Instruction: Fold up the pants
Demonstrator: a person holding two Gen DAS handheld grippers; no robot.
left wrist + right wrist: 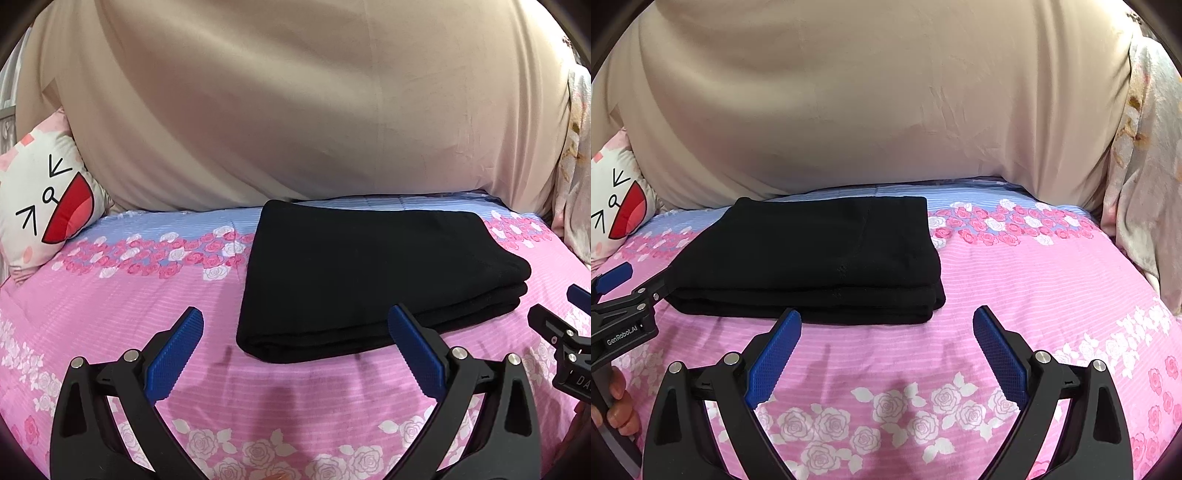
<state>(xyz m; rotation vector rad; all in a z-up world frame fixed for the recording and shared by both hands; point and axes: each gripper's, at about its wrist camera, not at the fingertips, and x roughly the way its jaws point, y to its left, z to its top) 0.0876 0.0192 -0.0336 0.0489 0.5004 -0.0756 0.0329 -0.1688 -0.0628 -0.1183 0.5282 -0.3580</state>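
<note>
The black pants [369,273] lie folded into a thick rectangular stack on the pink floral bed sheet [129,314]. They also show in the right wrist view [820,258]. My left gripper [295,317] is open and empty, just short of the stack's near left edge. My right gripper [886,317] is open and empty, near the stack's near right corner. Each gripper shows at the edge of the other's view, the right one [565,306] and the left one [631,284], both apart from the pants.
A large beige cushion [295,110] rises behind the pants. A white cartoon-face pillow [44,206] sits at the far left. A pale floral fabric [1145,184] hangs at the right. The sheet [1034,277] stretches right of the stack.
</note>
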